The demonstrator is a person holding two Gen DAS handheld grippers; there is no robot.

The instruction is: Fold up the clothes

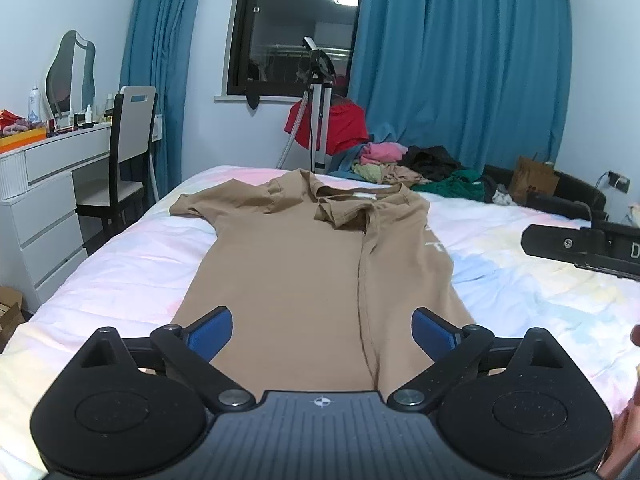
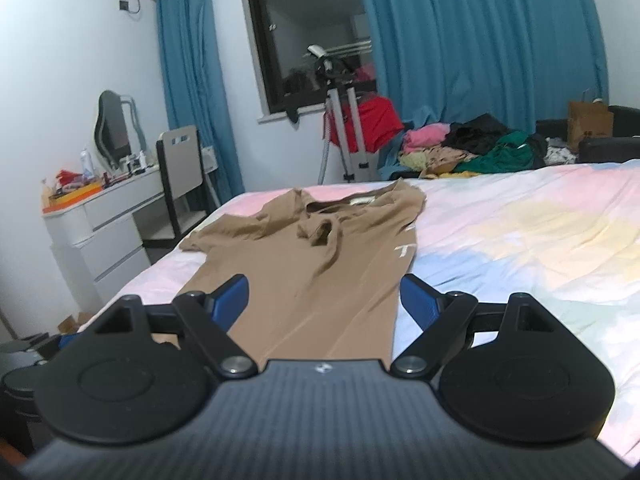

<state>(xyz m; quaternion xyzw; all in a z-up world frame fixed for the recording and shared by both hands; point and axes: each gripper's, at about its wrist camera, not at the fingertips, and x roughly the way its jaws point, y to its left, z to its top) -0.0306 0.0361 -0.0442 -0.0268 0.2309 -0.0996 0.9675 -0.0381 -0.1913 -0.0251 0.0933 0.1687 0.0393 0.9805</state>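
A tan short-sleeved polo shirt (image 1: 300,248) lies lengthwise on the pastel bedspread (image 1: 540,300), collar at the far end. Its right side is folded in toward the middle, and a long crease runs down it. My left gripper (image 1: 322,320) hovers over the shirt's near end, open, its blue pads (image 1: 212,330) wide apart with nothing pinched. In the right wrist view the shirt (image 2: 320,248) shows white letters at its right edge. My right gripper (image 2: 323,286) is open above the near right part, holding nothing.
A heap of mixed clothes (image 1: 404,164) lies at the bed's far right corner, near a brown paper bag (image 1: 534,182). A stand with a red garment (image 1: 320,120) is beyond the bed. A white dresser (image 1: 40,200) and chair (image 1: 128,148) flank the left side.
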